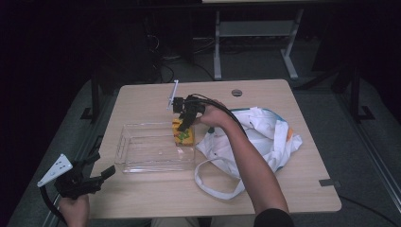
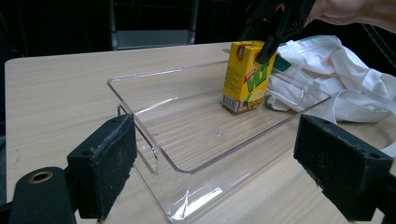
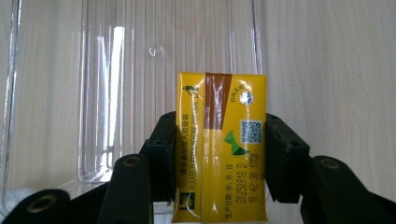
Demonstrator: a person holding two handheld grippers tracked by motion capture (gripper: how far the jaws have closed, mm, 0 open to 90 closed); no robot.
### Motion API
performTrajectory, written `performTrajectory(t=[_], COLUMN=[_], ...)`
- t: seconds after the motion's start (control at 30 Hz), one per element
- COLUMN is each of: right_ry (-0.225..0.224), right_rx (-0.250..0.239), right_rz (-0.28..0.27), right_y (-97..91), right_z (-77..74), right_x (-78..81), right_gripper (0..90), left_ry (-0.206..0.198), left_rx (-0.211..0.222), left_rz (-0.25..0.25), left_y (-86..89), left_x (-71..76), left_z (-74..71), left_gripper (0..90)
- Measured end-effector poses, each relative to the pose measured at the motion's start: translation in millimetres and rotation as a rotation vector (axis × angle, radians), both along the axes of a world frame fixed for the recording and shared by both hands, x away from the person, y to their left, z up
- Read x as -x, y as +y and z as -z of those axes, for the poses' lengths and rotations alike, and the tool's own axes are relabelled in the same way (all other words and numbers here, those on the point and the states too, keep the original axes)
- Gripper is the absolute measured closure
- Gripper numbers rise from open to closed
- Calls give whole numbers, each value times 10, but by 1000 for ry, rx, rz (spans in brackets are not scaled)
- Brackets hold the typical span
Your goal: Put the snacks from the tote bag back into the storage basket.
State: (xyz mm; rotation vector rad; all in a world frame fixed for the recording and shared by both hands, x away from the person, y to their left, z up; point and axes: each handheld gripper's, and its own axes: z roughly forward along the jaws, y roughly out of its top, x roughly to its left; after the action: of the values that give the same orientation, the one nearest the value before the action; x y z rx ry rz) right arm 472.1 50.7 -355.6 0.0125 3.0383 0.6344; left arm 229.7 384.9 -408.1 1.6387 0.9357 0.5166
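A yellow drink carton [image 1: 183,134] stands upright at the right end of a clear plastic tray [image 1: 142,165]. My right gripper [image 1: 185,122] comes down on it from above and is shut on it. In the right gripper view the carton's top [image 3: 220,144] sits squeezed between both pads [image 3: 161,158]. From the left gripper view the carton [image 2: 245,77] stands inside the tray [image 2: 154,154], with the right gripper's black jaws gripping its top. My left gripper [image 1: 101,176] is held off the table's front left corner, open, with nothing between its pads [image 2: 105,163].
A crumpled white cloth bag [image 1: 257,137] with a loop handle lies right of the tray, touching its end. A small round grey disc [image 1: 237,92] is set into the table's far side. A white stick [image 1: 173,94] stands behind the right gripper.
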Motion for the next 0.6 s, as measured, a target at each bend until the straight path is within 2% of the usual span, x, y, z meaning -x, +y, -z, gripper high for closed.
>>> performTrajectory(t=[0.6], right_ry=[-2], right_rx=[-9], right_rz=[-5], right_y=[-35], right_z=[14], right_x=[11], right_gripper=[513], left_ry=[5], left_rx=[0], left_rz=[1], left_y=[-12], left_x=[-2], left_z=[-3], left_gripper=[127])
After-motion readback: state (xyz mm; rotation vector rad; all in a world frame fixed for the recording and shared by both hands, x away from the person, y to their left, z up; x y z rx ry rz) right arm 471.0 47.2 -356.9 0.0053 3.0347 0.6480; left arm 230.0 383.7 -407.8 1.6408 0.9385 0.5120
